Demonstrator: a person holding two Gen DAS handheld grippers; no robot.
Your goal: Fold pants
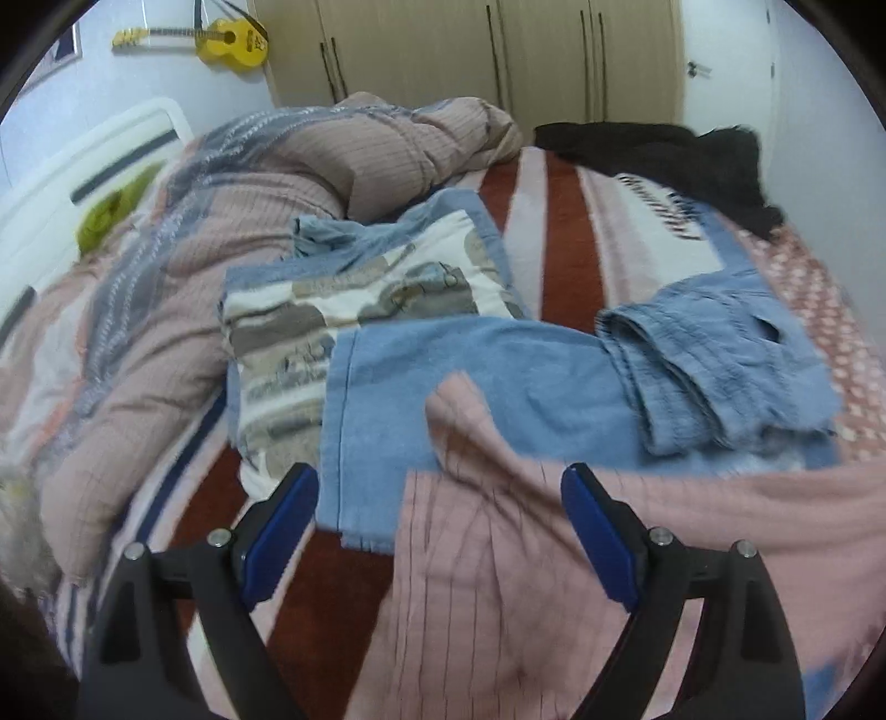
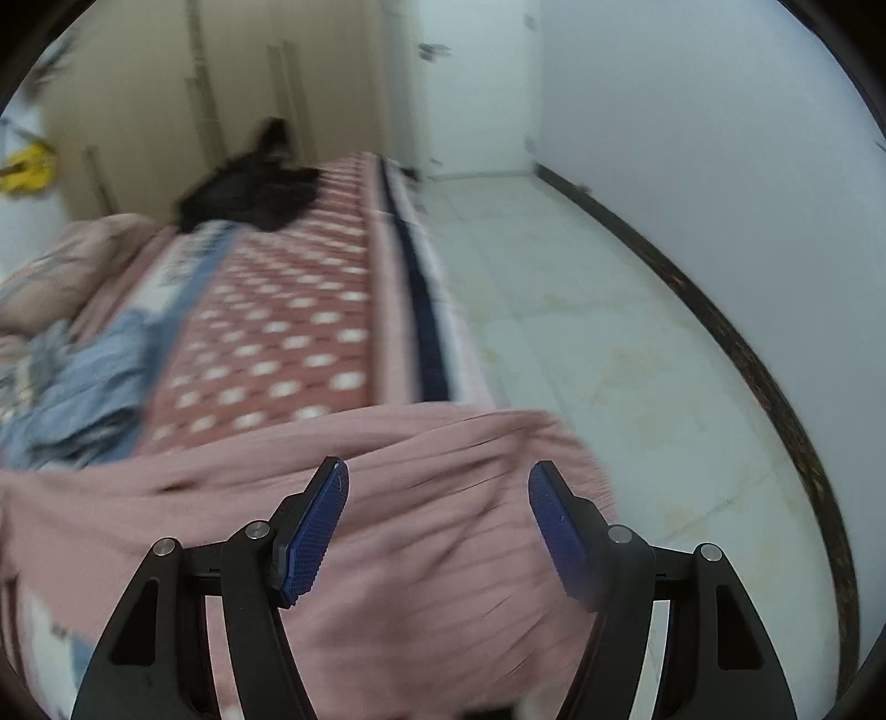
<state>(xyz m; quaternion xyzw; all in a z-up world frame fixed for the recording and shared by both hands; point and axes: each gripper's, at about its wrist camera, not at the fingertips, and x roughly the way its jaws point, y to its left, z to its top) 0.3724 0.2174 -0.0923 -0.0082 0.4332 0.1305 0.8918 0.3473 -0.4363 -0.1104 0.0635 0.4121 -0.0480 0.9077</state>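
Both tongs stand with their jaws apart and grip nothing. Left gripper (image 1: 440,526) hangs wide over the bed (image 1: 570,249), its blue pads (image 1: 279,540) clear of the cloth; below and between them lie the pink pants (image 1: 498,581), thinly striped, spread over the near part of the bed and touching neither pad. Right gripper (image 2: 437,526) is open too, less widely — the same pants (image 2: 415,554) lie under it in the right wrist view, blurred, their edge reaching to the side of the bed (image 2: 310,332) by the pale floor (image 2: 581,332).

Just beyond the pants in the left view lies a flat blue towel (image 1: 470,365), partly covered by a pink corner. On its right end rests a folded blue garment (image 1: 714,354). Left of the towel sits a patterned pillow (image 1: 343,310) with a blue border, and behind it a rumpled pink quilt (image 1: 221,221) is heaped. Dark clothing (image 1: 664,155) lies at the far end of the bed, before a beige wardrobe (image 1: 470,50). A yellow guitar (image 1: 227,41) hangs on the wall at far left.
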